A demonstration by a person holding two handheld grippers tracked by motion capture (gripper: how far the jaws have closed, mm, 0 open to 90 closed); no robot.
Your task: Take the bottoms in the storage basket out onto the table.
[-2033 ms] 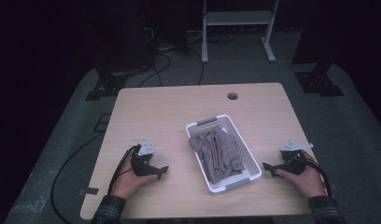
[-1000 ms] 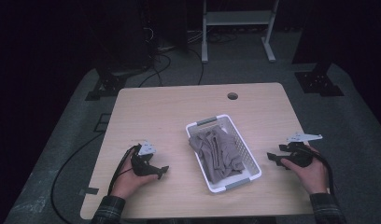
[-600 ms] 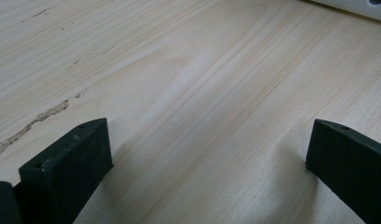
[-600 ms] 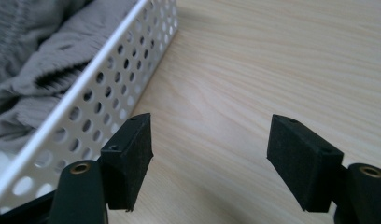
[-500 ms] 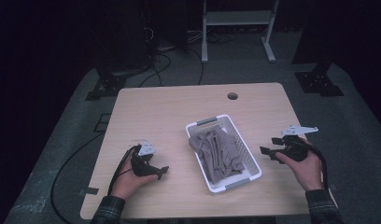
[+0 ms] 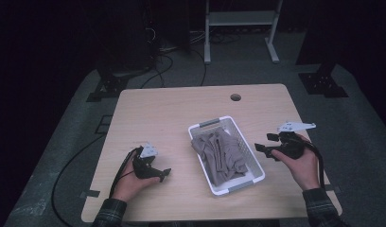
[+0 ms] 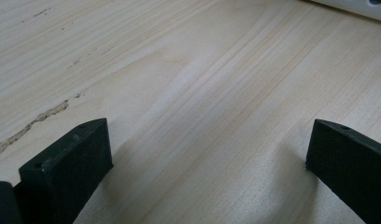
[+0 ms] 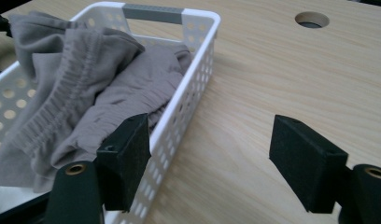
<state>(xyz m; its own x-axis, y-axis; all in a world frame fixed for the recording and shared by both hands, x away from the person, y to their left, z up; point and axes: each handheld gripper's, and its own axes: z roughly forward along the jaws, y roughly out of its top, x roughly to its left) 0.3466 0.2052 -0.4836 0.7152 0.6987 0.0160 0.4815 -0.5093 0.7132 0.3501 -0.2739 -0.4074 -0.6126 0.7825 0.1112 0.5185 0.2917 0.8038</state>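
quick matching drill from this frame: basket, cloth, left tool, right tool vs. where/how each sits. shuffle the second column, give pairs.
Things:
1. white basket
2. grey cloth
3. left tool
4. right tool

States:
A. crumpled inside the basket
B. low on the bare wood near the table's front left, jaws apart, nothing between them
C. on the table right of centre, grey handles at both ends
D. raised beside the basket's right wall, jaws apart, aimed at it, holding nothing

Pairs: 1-C, 2-A, 3-B, 4-D
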